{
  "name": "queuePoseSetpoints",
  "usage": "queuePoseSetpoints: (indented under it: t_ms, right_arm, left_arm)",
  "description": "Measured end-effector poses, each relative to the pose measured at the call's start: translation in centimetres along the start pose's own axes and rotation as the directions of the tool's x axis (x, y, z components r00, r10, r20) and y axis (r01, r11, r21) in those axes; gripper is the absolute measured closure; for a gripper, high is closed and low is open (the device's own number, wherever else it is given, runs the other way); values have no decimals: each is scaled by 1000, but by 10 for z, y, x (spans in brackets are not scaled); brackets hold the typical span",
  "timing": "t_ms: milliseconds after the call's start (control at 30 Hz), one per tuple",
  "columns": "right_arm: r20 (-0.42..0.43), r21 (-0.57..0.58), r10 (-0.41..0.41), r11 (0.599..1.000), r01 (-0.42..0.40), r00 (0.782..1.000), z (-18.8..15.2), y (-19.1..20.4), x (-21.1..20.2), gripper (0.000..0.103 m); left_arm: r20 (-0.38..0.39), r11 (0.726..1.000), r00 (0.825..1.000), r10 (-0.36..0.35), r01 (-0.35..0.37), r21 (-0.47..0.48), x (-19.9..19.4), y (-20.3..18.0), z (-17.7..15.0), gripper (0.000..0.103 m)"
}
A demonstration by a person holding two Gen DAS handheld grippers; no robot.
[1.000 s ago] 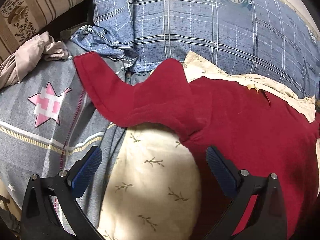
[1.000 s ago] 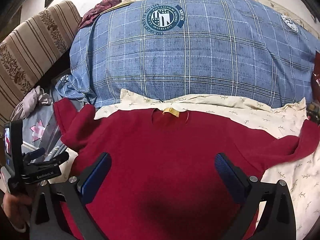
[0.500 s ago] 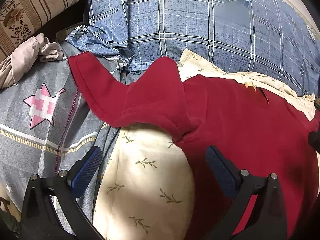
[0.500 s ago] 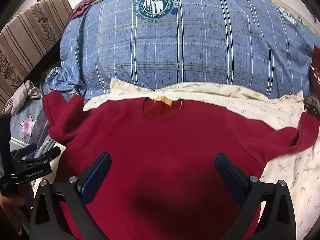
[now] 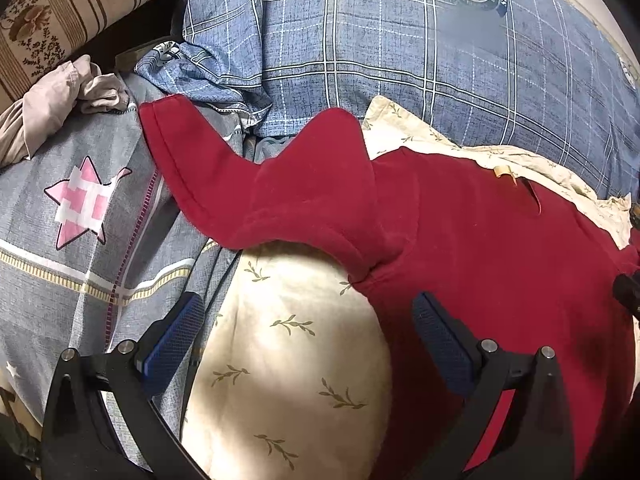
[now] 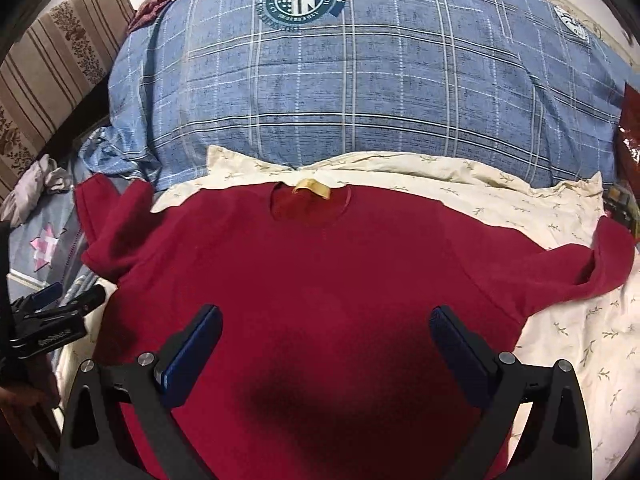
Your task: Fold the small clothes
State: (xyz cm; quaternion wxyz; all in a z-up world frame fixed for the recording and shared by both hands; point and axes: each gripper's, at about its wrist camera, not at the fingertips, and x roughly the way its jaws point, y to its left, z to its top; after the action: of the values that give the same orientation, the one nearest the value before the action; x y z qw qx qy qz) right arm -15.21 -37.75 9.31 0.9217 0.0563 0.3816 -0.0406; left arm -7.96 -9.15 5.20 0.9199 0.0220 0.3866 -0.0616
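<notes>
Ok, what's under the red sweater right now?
The red sweater lies on a cream leaf-print sheet; its left sleeve overhangs the grey star-print bedding. Anything beneath its body is hidden.

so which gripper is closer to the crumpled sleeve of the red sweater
Left. The left gripper hangs open just short of the crumpled sleeve, over the cream sheet. The right gripper is open above the red sweater body, well to the side of it.

The red sweater (image 6: 320, 272) has its hem cut off by the bottom edge in both views. In the right wrist view the left hand-held gripper (image 6: 56, 312) is cropped at the left edge, and its printed lettering is too small to read. The blue duvet's crest text (image 6: 300, 0) is also illegible.
</notes>
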Motion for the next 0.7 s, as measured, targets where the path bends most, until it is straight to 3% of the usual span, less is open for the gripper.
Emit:
queuePoseSetpoints:
  t_ms: [367,700]
  right_arm:
    - [-32,31,-18,999,19,999,-6,-9,8,0]
    - [-50,28,-8,1000,9,999,-8,-6,10,0]
  left_arm:
    - [3,999,999,-37,37,1,-1,-7,2,0]
    - [3,999,1000,-29,29,22,0,-12,1,0]
